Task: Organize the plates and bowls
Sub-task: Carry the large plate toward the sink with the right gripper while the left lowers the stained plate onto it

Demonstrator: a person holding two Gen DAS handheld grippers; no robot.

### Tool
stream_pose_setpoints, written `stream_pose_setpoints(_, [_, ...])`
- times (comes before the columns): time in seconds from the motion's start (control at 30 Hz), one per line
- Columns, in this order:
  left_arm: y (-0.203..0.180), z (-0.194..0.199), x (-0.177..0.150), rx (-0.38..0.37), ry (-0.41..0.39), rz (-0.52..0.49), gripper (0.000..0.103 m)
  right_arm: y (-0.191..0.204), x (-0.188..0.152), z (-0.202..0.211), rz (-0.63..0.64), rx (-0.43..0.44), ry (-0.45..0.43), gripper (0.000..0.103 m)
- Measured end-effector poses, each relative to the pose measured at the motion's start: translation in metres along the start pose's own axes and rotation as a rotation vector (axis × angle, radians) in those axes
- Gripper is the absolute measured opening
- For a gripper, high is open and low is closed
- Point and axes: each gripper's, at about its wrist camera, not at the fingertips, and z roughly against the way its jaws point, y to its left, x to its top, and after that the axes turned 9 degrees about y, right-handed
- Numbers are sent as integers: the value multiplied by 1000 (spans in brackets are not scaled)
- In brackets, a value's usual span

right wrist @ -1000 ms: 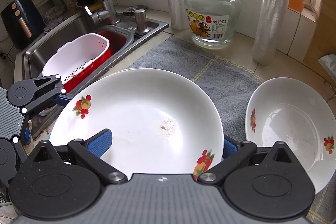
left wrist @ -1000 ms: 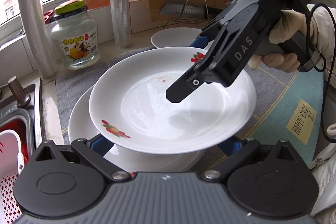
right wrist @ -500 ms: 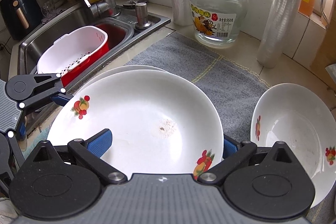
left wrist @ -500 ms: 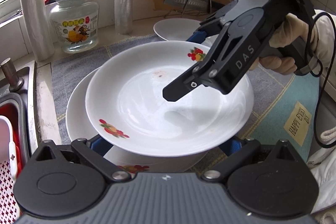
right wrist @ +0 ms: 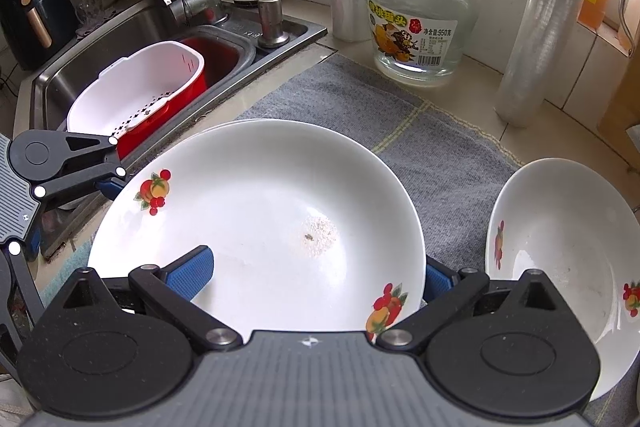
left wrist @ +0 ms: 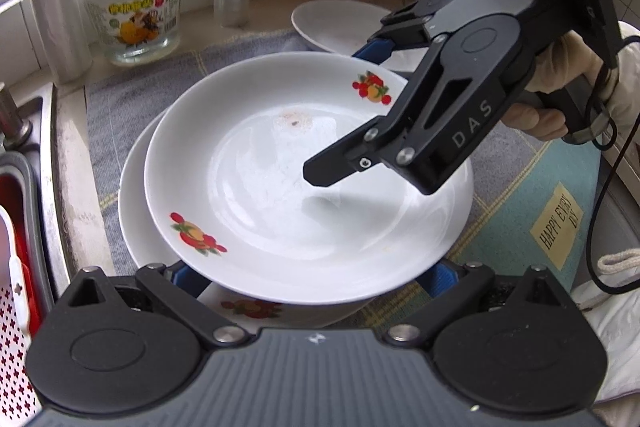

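Top plate [right wrist: 272, 211] is carried between the two tools, just above a second plate [left wrist: 138, 211] lying on the grey mat [right wrist: 436, 147] on the bench [right wrist: 304, 71], beside the sink [right wrist: 120, 39].

Right gripper [right wrist: 316, 277]: fingers spread wide, one blue pad [right wrist: 190, 269] over the near inner face, the other beyond the rim. Not clamped. Left gripper [left wrist: 312, 273]: fingers likewise apart, passing under the far edge (from its own camera both pads sit beneath the plate), so cradling rather than pinching.

Doing it well, my judgement: lower level, both tools together, centre rim over rim before letting go; the top plate sits offset toward the bowl side. Slide the left fingers out sideways last, or the plate will tip.

Count: plates, two. Bowl [right wrist: 560, 259], one, apart on the mat. Glass jar [right wrist: 420, 23], one. Film rolls, two ( [right wrist: 532, 27] nearest). Colander [right wrist: 140, 91], one, in the sink.
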Motion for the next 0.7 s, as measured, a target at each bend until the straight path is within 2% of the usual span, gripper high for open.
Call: stream_pose_setpoints(0.7, [7,-4,18,0,126,5,101,-1,-2,2,-36,12,10,103])
